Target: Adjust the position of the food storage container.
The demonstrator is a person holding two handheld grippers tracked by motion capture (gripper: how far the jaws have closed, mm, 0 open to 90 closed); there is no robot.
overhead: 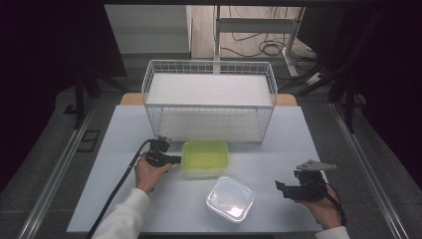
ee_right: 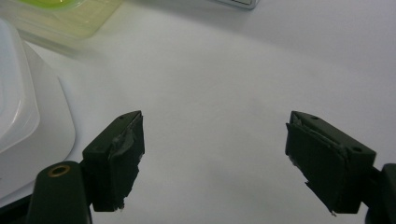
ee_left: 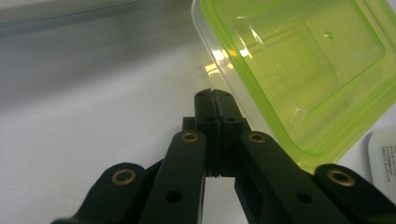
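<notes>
A lime-green plastic container sits on the white table in front of the wire basket. My left gripper is at its left edge. In the left gripper view the jaws are pressed together at the clear rim of the green container, and the rim seems pinched between the fingertips. A clear lidded container lies nearer the table's front edge. To its right, my right gripper is held open. Its spread fingers hover over bare table, with the clear container at the left edge of that view.
A white wire basket with a white liner stands at the back of the table, right behind the green container. A cable trails from the left gripper toward the front edge. Bare table lies to the right of both containers.
</notes>
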